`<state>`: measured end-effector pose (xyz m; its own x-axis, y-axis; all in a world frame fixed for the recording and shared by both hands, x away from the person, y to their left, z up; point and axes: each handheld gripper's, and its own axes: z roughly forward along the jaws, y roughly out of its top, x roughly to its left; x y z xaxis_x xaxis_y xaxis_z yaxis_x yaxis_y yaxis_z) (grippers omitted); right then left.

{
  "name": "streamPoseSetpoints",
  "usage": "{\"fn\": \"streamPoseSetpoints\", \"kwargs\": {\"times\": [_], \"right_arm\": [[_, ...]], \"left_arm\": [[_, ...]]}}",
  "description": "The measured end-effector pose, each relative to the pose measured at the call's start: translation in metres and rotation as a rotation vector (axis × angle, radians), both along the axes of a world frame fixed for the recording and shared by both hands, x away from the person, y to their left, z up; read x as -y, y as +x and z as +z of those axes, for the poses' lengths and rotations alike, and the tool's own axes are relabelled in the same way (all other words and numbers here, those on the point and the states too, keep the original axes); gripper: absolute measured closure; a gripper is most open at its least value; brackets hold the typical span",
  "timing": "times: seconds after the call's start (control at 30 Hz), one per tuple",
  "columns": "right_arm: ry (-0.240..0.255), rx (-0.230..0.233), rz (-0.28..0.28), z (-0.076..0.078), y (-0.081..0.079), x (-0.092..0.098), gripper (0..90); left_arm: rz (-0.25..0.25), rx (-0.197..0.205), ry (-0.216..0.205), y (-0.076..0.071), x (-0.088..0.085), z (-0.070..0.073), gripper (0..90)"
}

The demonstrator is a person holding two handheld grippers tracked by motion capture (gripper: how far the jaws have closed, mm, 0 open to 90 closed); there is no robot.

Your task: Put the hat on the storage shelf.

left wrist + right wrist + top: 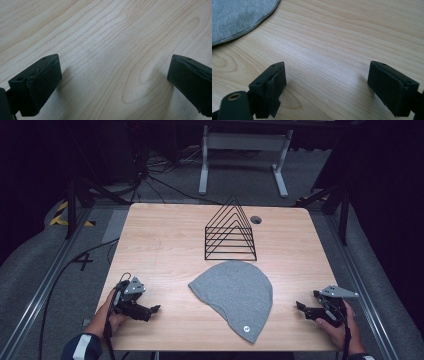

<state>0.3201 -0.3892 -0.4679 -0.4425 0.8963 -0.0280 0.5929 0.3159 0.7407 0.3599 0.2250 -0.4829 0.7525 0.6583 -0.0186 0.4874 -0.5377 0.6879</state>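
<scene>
A grey knit beanie (236, 296) lies flat near the table's front middle, with a small round tag close to its front edge. Behind it stands a black wire rack (230, 234) shaped like a row of triangles. My left gripper (154, 309) rests low at the front left of the table, open, jaws wide over bare wood (112, 75), pointing toward the beanie. My right gripper (300, 306) sits at the front right, also open with nothing between its fingers. In the right gripper view the beanie's edge (239, 17) shows at the upper left.
The wooden table (165, 235) has a round cable hole (256, 219) at the back right of the rack. Black frame rails run along both sides. A white desk frame (245, 150) and cables stand on the floor beyond.
</scene>
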Motion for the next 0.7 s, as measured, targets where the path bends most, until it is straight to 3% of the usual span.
{"fn": "streamPoseSetpoints", "kwargs": {"times": [0.23, 0.37, 0.43, 0.47, 0.57, 0.7], "right_arm": [[-0.001, -0.003, -0.02, 0.0, 0.002, -0.002, 16.4], [-0.009, -0.018, -0.014, 0.003, 0.001, -0.001, 19.8], [-0.001, -0.015, 0.01, 0.003, 0.001, -0.001, 23.9], [0.001, -0.01, 0.031, 0.004, 0.001, -0.001, 31.4], [0.038, -0.015, 0.072, 0.005, 0.002, -0.005, 40.6], [0.058, 0.014, 0.166, 0.015, -0.002, -0.029, 55.0]], "left_arm": [[0.015, -0.001, 0.004, -0.002, 0.002, 0.001, 0.7], [0.015, 0.005, -0.002, -0.002, 0.002, 0.003, 9.9], [0.006, -0.004, 0.012, 0.002, 0.006, 0.007, 17.3], [0.0, -0.013, 0.012, 0.004, 0.007, 0.007, 16.8], [-0.041, -0.014, 0.0, 0.008, 0.012, 0.008, 19.9], [-0.066, 0.012, -0.013, 0.013, 0.027, 0.014, 29.2]]}}
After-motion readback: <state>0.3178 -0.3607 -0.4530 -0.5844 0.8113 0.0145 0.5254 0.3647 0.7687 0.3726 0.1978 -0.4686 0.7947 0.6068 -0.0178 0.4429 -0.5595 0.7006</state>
